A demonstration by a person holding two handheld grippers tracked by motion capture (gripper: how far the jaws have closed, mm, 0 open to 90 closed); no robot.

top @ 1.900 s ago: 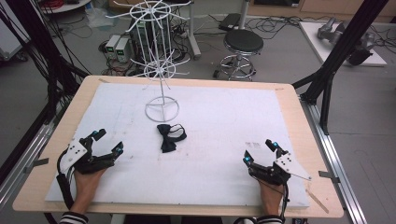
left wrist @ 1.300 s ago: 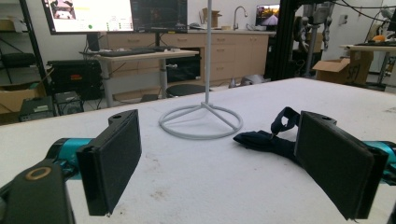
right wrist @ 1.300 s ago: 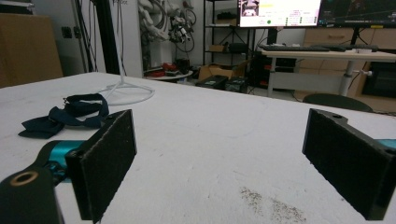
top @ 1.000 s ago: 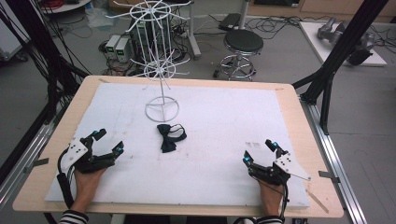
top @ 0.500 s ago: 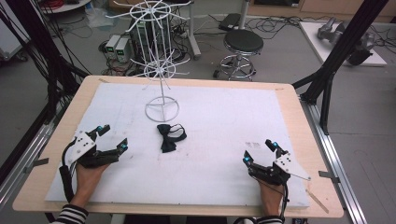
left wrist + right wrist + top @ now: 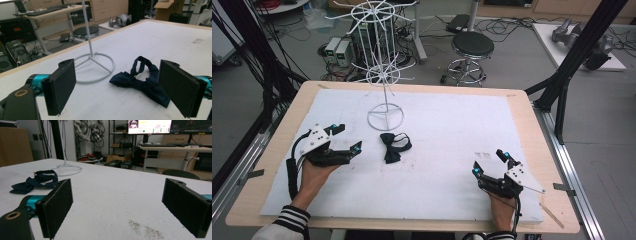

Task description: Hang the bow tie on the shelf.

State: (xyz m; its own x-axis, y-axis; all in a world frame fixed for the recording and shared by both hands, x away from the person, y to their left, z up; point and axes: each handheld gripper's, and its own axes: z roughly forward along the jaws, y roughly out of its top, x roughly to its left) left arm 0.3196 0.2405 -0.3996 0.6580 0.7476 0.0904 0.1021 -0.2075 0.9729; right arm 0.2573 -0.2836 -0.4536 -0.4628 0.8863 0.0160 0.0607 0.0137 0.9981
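Between the left gripper's [image 6: 347,137] wide-spread, empty fingers [image 6: 60,88] lies a navy bow tie [image 6: 140,83].

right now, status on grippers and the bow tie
Left gripper open, facing bow tie. Right gripper open, off to the side. Stand just behind the tie.
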